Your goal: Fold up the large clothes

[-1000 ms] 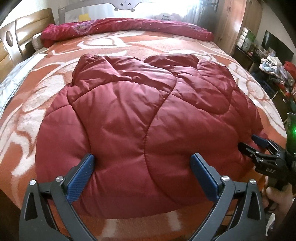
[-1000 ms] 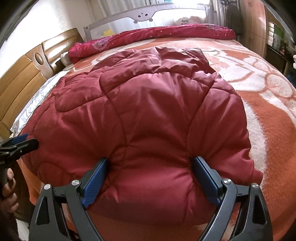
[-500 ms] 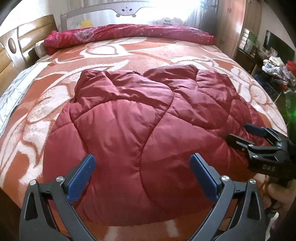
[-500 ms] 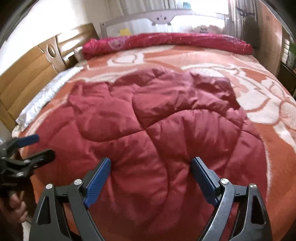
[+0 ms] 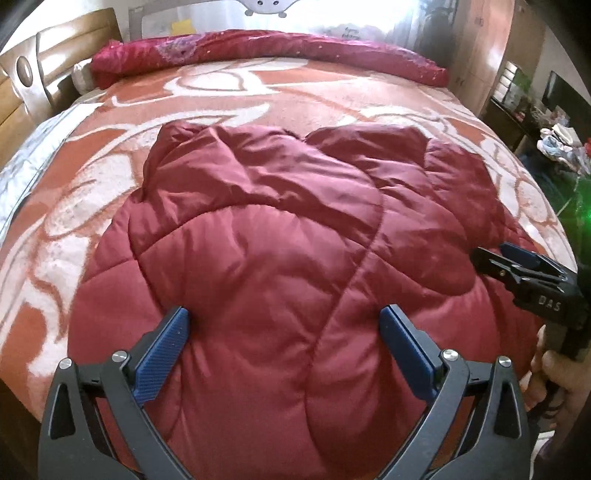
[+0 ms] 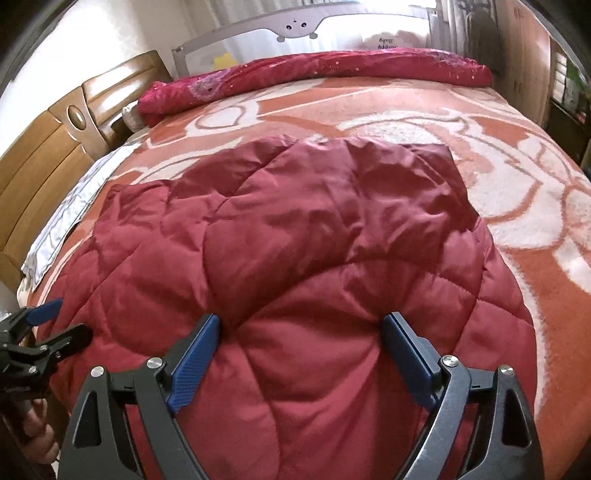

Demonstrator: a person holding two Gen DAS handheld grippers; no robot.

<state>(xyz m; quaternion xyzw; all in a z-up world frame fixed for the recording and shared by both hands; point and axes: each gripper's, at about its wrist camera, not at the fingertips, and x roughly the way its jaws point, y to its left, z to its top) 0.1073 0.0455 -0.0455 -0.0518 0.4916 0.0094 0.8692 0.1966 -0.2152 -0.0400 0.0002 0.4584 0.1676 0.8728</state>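
Observation:
A dark red quilted padded garment (image 5: 280,258) lies folded and puffy on the bed, near its front edge; it also fills the right wrist view (image 6: 314,258). My left gripper (image 5: 284,332) is open and empty, its blue pads over the garment's near left part. My right gripper (image 6: 301,339) is open and empty over the near right part. Each gripper shows in the other's view: the right one (image 5: 491,258) at the garment's right edge, the left one (image 6: 55,321) at its left edge.
The bed has an orange and white patterned blanket (image 5: 258,96). A rolled crimson quilt (image 5: 266,48) lies along the far side under a grey bed rail (image 6: 295,26). A wooden headboard (image 6: 48,147) stands at left. Cluttered furniture (image 5: 554,129) stands at right.
Both grippers have pulled back and up from the garment, so more of it and the bed shows. The garment lies flatter. Both stay open.

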